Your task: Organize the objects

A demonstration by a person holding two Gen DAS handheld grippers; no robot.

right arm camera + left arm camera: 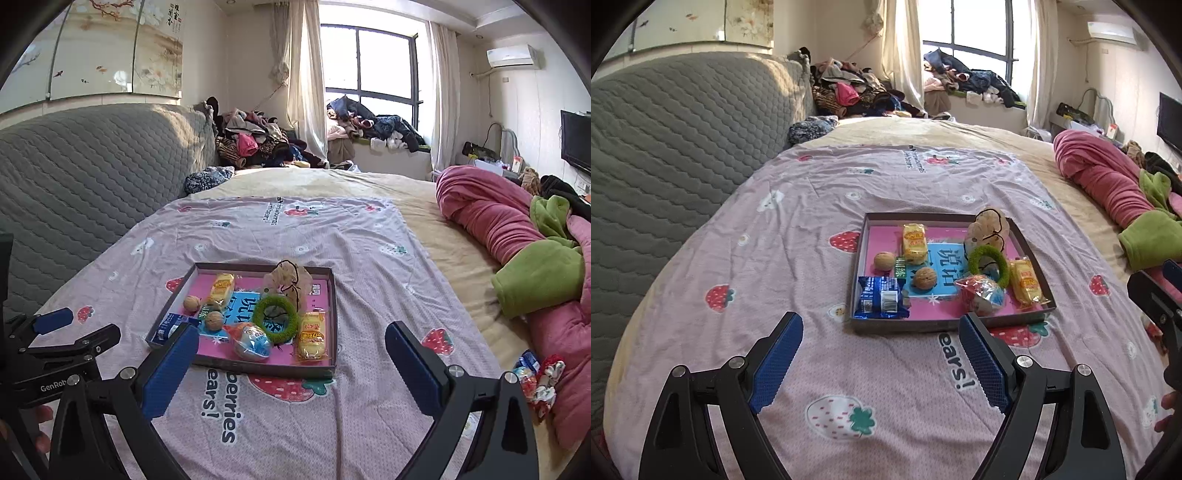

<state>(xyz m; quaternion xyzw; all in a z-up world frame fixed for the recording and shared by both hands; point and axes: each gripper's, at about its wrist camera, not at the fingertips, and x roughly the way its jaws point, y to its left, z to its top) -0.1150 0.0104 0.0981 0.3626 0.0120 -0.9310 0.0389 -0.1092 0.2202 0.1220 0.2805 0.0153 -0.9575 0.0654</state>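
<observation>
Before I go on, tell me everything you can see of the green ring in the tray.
The green ring looks fuzzy, like plush or chenille, bright green with an open centre. It lies in the tray, right of middle, tilted with its far edge propped against the beige plush toy behind it. The round foil-wrapped snack sits against its near edge, and a yellow snack packet lies at its right. Neither gripper touches it.

filled tray (857, 254) beyond empty left gripper (881, 363)

Both wrist views face down bed toward window; share tray (945, 325).
</observation>
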